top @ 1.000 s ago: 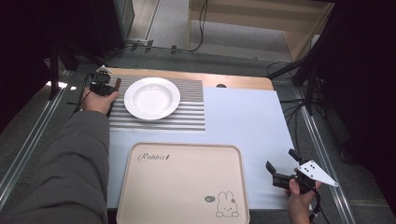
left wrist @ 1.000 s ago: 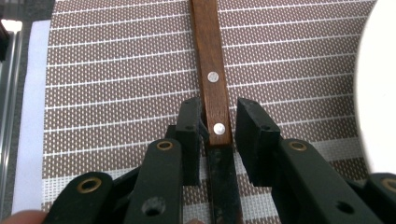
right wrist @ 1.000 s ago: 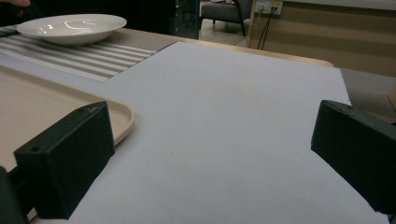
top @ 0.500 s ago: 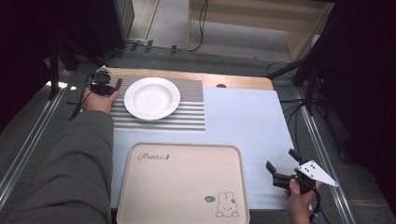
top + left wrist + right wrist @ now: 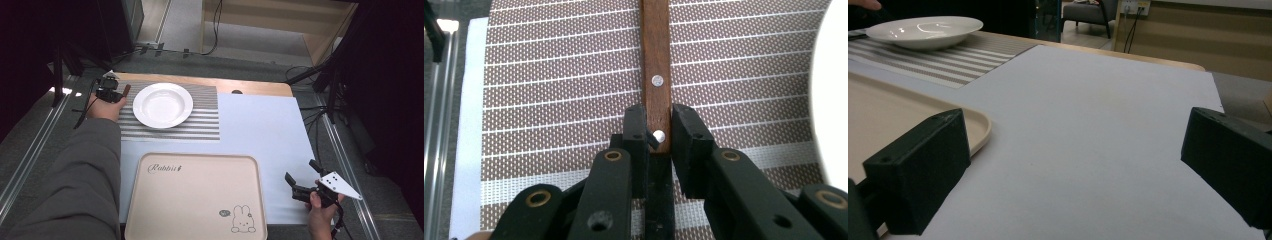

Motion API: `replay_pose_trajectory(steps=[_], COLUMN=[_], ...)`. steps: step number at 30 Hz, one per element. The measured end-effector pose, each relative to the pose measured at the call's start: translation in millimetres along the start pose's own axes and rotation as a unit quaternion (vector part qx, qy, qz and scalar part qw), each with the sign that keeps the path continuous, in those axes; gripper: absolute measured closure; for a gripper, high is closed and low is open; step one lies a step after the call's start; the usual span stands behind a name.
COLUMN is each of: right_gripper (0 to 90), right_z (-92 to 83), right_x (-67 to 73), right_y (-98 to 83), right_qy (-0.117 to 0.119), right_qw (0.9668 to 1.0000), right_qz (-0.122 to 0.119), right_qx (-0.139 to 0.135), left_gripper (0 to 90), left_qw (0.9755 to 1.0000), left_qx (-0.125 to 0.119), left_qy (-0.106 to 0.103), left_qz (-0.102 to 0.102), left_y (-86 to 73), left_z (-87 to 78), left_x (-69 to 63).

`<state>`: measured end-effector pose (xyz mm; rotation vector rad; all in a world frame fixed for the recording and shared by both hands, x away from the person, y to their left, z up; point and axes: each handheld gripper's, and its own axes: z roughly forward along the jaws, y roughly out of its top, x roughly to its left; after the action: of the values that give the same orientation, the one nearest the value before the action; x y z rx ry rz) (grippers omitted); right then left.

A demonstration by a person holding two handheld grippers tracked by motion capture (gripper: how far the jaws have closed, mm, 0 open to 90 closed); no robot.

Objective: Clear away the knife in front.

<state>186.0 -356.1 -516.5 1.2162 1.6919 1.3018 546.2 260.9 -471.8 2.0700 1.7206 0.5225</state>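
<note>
A wooden handle [image 5: 656, 60] with metal rivets lies on the striped placemat [image 5: 549, 75], left of the white plate [image 5: 163, 105]. My left gripper [image 5: 658, 120] has just been closing and its pads now press on both sides of the handle's near end. From above, the left gripper [image 5: 116, 92] sits at the mat's far left corner, with the brown handle [image 5: 126, 90] poking out beside it. My right gripper [image 5: 300, 170] rests at the table's near right on the white sheet [image 5: 260, 130]. Its jaws stand wide open, with nothing between them [image 5: 1078, 165].
A beige tray [image 5: 150, 200] with a rabbit print lies at the near middle, its corner [image 5: 973, 125] just left of the right gripper. The plate [image 5: 923, 30] stands on the striped mat [image 5: 200, 125]. Cables and metal rails run along both table sides.
</note>
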Motion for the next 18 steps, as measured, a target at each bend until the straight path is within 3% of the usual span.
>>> replay_pose_trajectory(steps=[12, 18], right_gripper=[0.0, 0.0], right_z=[-0.2, -0.1], right_x=[-0.1, 0.0], right_y=[0.1, 0.3], right_qy=[0.003, 0.004], right_qw=[1.0000, 1.0000], right_qz=[0.000, 0.000], right_qx=[-0.002, -0.002], left_gripper=[77.6, 77.6], left_qw=[0.9999, 0.9997], left_qx=[-0.011, -0.018], left_qy=[-0.007, -0.008], left_qz=[0.002, 0.012], left_y=[3.1, 2.4], left_z=[-25.3, -39.3], left_x=[6.1, 5.0])
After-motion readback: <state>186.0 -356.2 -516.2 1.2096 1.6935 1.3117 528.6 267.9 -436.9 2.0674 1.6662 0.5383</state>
